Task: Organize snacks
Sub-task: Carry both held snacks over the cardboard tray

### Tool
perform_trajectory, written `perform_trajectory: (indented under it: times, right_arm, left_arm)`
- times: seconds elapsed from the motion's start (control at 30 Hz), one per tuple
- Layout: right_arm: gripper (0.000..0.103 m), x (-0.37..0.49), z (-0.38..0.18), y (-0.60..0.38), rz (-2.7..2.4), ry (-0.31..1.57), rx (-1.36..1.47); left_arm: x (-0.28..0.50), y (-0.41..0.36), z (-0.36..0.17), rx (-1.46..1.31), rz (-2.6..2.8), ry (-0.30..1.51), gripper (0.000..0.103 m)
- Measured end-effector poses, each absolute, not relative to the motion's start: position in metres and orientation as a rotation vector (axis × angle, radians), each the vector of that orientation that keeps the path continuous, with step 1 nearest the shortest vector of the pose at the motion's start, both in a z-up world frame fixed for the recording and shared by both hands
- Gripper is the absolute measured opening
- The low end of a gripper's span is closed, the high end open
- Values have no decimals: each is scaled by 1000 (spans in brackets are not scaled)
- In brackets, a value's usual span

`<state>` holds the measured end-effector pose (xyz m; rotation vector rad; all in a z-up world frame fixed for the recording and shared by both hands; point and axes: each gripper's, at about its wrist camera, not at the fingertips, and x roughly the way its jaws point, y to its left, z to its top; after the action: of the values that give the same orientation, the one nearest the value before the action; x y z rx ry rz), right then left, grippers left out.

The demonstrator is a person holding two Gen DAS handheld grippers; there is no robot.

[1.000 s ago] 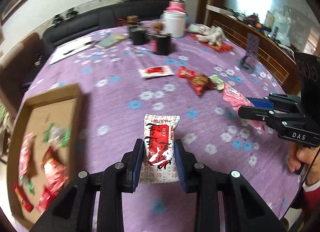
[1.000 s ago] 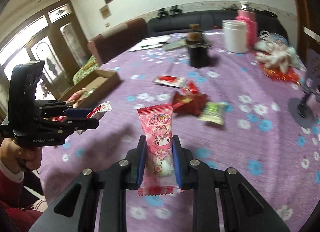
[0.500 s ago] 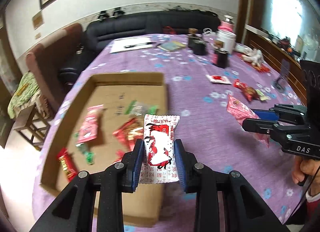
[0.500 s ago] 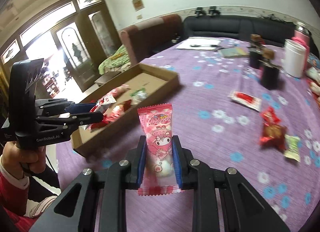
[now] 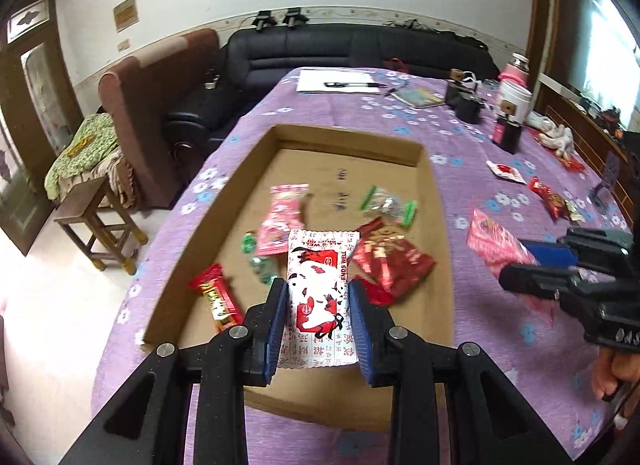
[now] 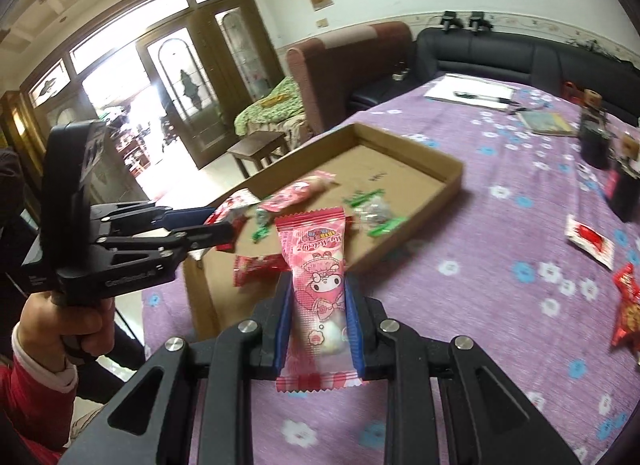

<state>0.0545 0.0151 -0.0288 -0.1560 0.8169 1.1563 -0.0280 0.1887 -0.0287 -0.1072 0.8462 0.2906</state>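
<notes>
Both jaws are clamped: my left gripper point(image 5: 318, 305) pinches a white-and-red packet point(image 5: 321, 281) over the cardboard tray point(image 5: 352, 141), my right gripper point(image 6: 319, 305) a pink packet point(image 6: 318, 277) just short of it. Several snacks already lie inside, while a few wrappers point(image 6: 590, 240) wait on the purple tablecloth point(image 6: 500, 305), so I judge the sorting past halfway.

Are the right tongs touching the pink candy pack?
Touching. Right wrist view: the right tongs have both blue pads pressed against the pink candy pack, held off the table.

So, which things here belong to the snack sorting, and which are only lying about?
Job:
- white-red packet in the left gripper
- pink packet in the right gripper
- cardboard tray
- loose snacks

Lying about:
- papers
- white jar
- stool
</notes>
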Motion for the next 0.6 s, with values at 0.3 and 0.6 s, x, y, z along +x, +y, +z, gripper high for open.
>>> perform_trajectory:
  times: [0.3,0.6]
  right_arm:
    - [24,34,-36,51,1217,840,-196]
    - [24,23,-40,76,1242,854,-223]
  left_arm:
    - [-34,212,-35,-129,335,843,33]
    - [-31,231,-39,-151,363,843,33]
